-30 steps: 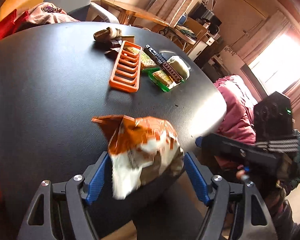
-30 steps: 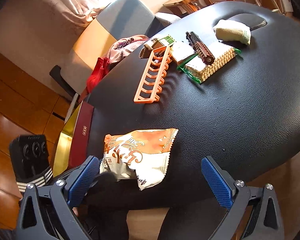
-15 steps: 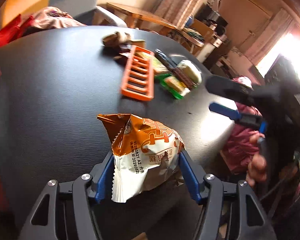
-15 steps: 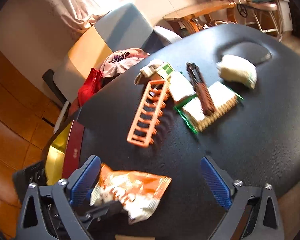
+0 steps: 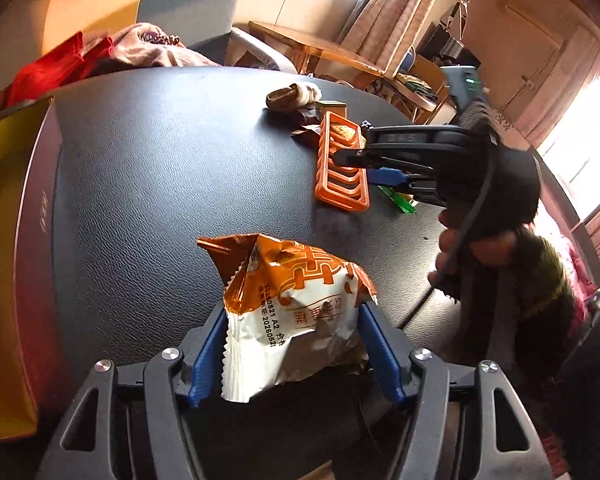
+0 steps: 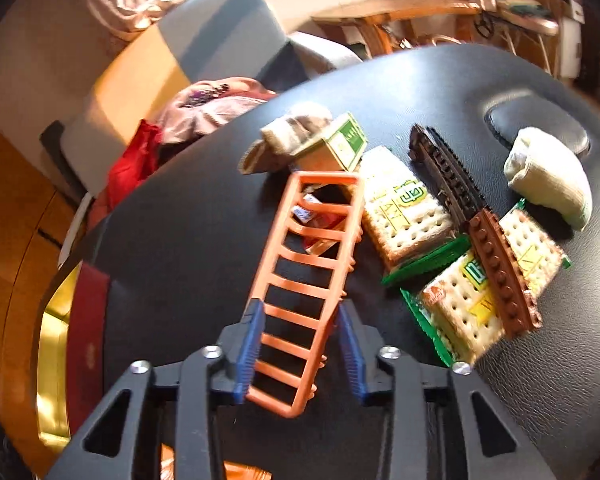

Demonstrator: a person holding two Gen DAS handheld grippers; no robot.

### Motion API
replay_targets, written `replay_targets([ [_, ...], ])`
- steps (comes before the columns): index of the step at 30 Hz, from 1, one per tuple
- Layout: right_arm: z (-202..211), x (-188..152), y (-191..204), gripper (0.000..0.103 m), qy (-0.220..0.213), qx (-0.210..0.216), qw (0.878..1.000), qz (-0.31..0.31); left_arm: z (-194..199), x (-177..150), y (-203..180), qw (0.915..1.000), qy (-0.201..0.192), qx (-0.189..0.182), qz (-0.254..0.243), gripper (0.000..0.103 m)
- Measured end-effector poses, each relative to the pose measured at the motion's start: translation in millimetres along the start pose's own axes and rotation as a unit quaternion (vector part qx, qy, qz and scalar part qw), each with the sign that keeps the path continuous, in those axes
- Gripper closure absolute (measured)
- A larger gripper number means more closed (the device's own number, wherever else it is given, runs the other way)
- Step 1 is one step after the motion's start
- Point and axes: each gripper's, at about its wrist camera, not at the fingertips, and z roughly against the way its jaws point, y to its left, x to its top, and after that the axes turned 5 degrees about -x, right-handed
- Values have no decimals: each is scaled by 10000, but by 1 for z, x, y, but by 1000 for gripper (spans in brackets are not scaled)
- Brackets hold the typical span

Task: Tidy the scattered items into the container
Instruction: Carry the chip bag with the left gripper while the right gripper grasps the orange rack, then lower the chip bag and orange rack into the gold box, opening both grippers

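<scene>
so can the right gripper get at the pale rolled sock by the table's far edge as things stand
Probably not yet: the right gripper has its fingers around the orange plastic ladder rack, so it is occupied. The pale rolled sock itself lies uncovered.

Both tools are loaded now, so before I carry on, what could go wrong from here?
The right tool pinches only one end of the rack, so it may swing and knock the crackers nearby. The left tool grips the snack bag by its puffy body, which could slip.

Both wrist views look forward, close over one black table (image 5: 148, 184) (shared orange rack (image 6: 304, 280)).
</scene>
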Motion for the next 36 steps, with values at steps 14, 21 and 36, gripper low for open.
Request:
replay_targets([
  [14,-17,11,-7,82,101,108,9998,-146,-9,5,6,9994,-76,37,336,21],
  [21,-10,1,-9,84,-48,100,9999,12,-7,4,-4,9997,-180,133,84,34],
  [36,66,-23,1,90,-589,652,9951,464,50,1,-5,9968,-732,335,19,37],
])
